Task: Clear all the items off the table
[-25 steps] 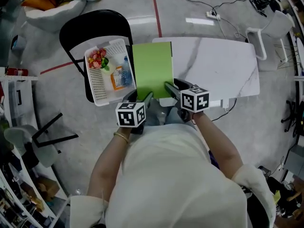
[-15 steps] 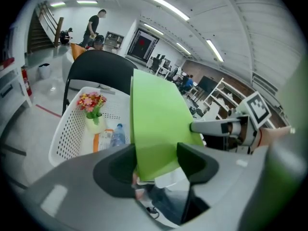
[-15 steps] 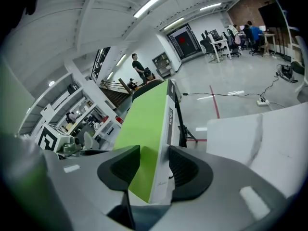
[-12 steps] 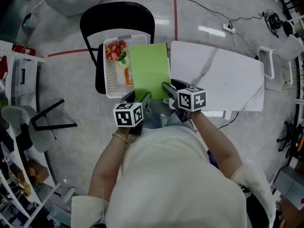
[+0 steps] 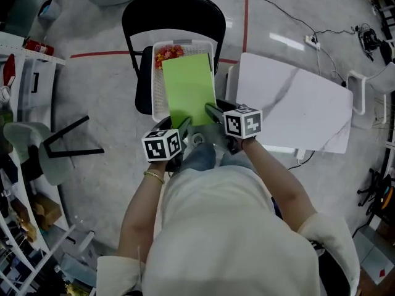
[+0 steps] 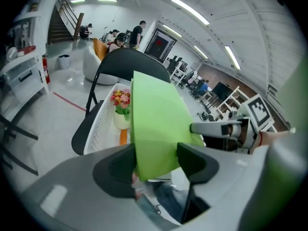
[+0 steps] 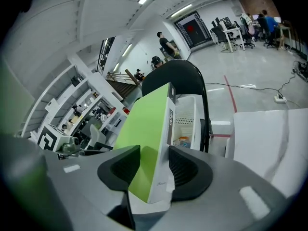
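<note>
Nearest me, my left gripper (image 5: 184, 127) and right gripper (image 5: 213, 111) both pinch the near end of the green box (image 5: 188, 88). The left jaws press across its width, the right across its thickness. A second ago the box hung beside the white basket (image 5: 155, 85), over the table's (image 5: 296, 103) left edge. Now it's at twelve o'clock, above the basket and covering most of it, so I judge the drop comes next. The basket rests on a black chair (image 5: 173, 14) and holds a flower pot (image 5: 168, 52) at its far end, plus an orange item (image 6: 123, 137). At two o'clock the table shows nothing on it.
</note>
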